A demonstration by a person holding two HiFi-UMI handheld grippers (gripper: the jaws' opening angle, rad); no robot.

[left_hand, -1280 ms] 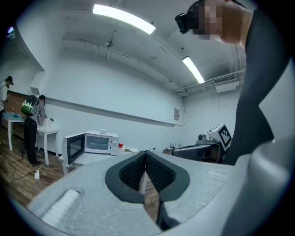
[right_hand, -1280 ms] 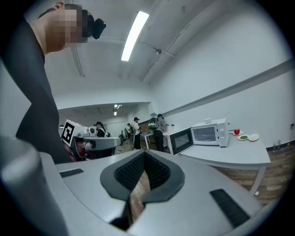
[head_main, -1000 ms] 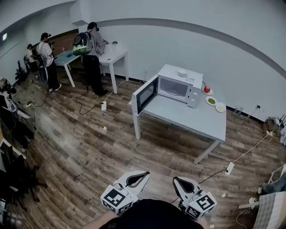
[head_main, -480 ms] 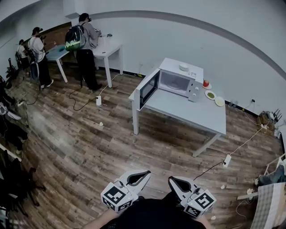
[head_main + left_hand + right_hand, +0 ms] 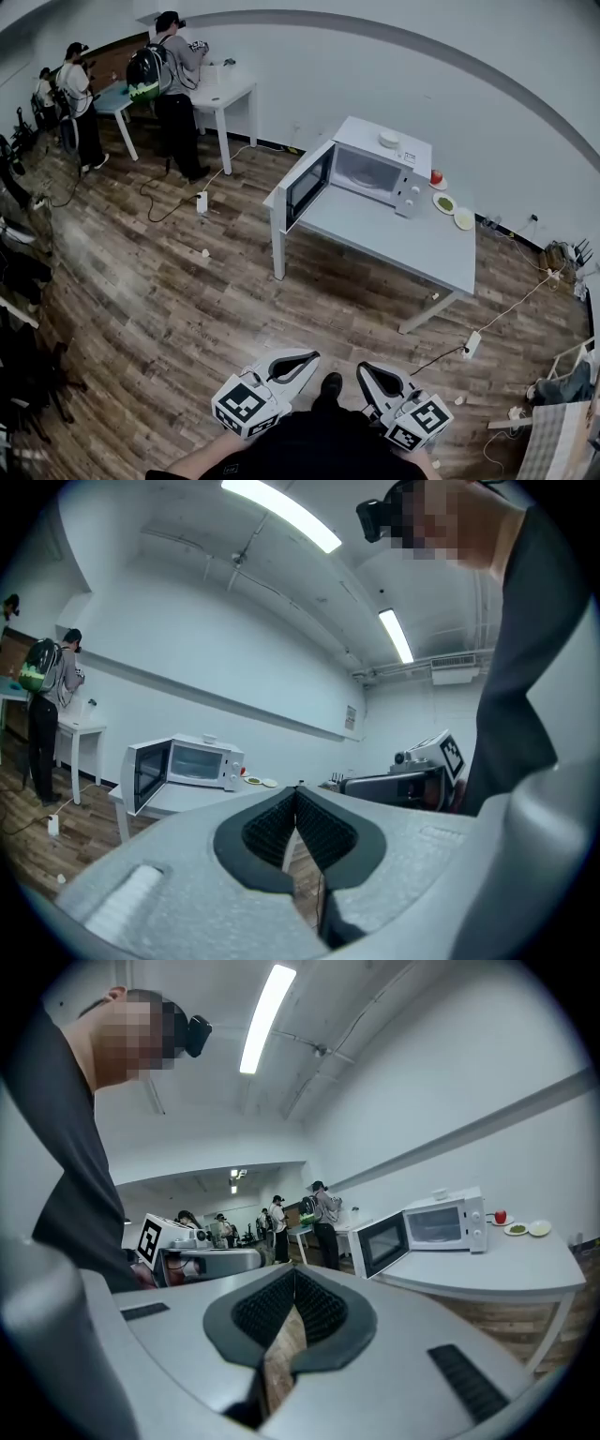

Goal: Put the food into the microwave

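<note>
Both tools are held low in front of the person, close to the body, side by side and pointing level across the wooden floor (image 5: 169,309) toward the tabletop (image 5: 412,248). The left tool (image 5: 312,356) has its jaws pressed together at the tips, with nothing between the ribbed pads (image 5: 272,822). The right tool (image 5: 364,370) is closed the same way and also empty; only floor shows through the slit below its pads (image 5: 319,1307).

The food is well away from both tools, at the far end of the tabletop. It lies to the right of the white microwave (image 5: 375,173) and close to the wall. There is a red piece (image 5: 435,176) on a small plate nearest the microwave, then a plate of green food (image 5: 444,203), then a pale plate (image 5: 463,219), in a short row. A stretch of bare floor and most of the tabletop lie between the tools and these plates.

The microwave's door (image 5: 307,186) is swung open to the left, and a white bowl (image 5: 388,139) sits on top of the oven. In the right gripper view the red piece (image 5: 500,1216) shows just right of the microwave (image 5: 431,1224).

Other people (image 5: 173,89) stand at a second table in the far left corner.
</note>
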